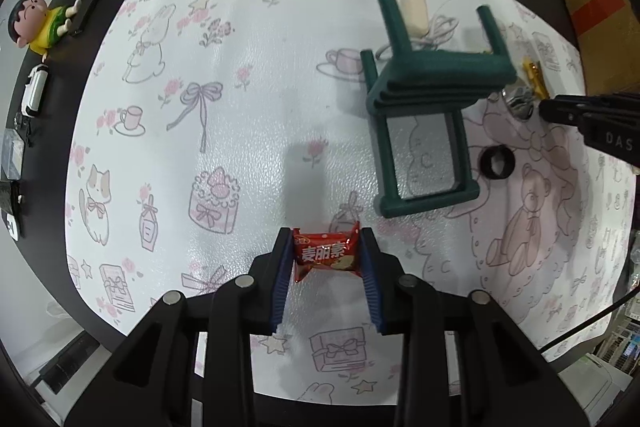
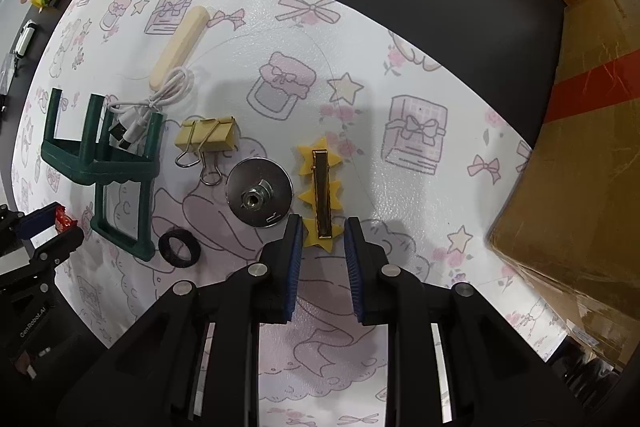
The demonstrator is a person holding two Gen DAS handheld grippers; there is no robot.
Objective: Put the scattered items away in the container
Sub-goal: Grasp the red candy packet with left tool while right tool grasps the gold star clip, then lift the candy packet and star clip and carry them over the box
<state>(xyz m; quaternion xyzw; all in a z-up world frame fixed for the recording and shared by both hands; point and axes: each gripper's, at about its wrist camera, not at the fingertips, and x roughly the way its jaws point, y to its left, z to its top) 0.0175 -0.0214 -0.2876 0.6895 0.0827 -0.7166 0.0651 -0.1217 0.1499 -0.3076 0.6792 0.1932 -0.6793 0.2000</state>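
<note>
The red snack packet (image 1: 325, 255) is clamped between the blue pads of the left gripper (image 1: 325, 259), above the printed mat (image 1: 248, 131) and well apart from the dark green miniature stool (image 2: 105, 163), which lies on its side. The right gripper (image 2: 322, 231) has its jaws apart around the near end of the yellow star hair clip (image 2: 320, 193), and I cannot tell if the pads touch it. From the stool toward this clip lie a white cable (image 2: 148, 107) between its legs, a cream bar (image 2: 180, 45) behind it, a yellow binder clip (image 2: 206, 139), a round metal disc (image 2: 258, 193), and a black ring (image 2: 179, 249) near the stool's frame.
</note>
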